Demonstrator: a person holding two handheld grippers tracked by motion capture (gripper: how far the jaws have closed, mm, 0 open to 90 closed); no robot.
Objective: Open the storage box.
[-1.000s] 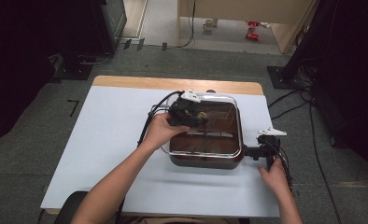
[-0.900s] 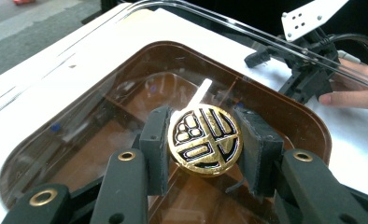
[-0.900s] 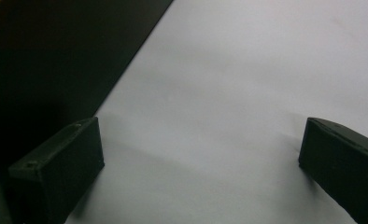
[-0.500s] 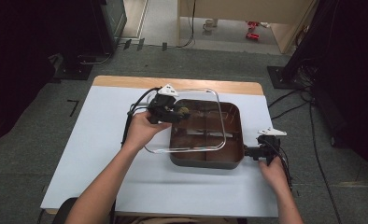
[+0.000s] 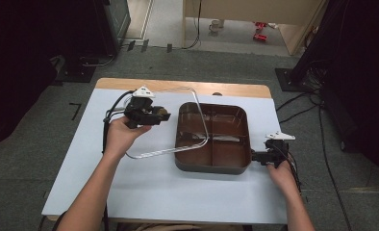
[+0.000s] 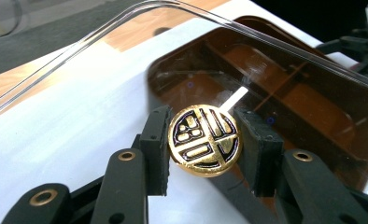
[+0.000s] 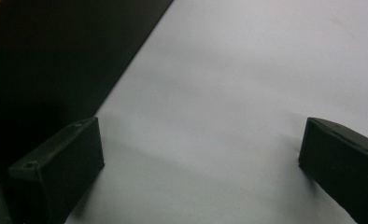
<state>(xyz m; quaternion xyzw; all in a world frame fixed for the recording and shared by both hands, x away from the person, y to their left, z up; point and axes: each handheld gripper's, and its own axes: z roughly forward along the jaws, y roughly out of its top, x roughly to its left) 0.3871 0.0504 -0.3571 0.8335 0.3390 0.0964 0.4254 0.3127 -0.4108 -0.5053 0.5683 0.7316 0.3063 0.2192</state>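
Note:
A brown divided pan [image 5: 213,166] stands on the white table right of centre. My left gripper [image 5: 161,116] is shut on the gold knob [image 6: 204,142] of the clear glass lid [image 5: 168,150]. It holds the lid tilted over the pan's left edge and the table beside it. Through the glass the pan [image 6: 285,93] and its dividers show. My right gripper [image 5: 262,156] rests at the pan's right front corner. Its jaws [image 7: 201,154] stand open over bare table, with the dark pan wall [image 7: 56,56] to their left.
The white table top [image 5: 130,192] has free room at left and front, and a wooden strip [image 5: 235,89] along its far edge. A cable [image 5: 111,108] loops from my left gripper. Dark stands and cables surround the table on the floor.
My left gripper has carried the lid leftward off the pan, from covering it to hanging over its left side. The right gripper has stayed put.

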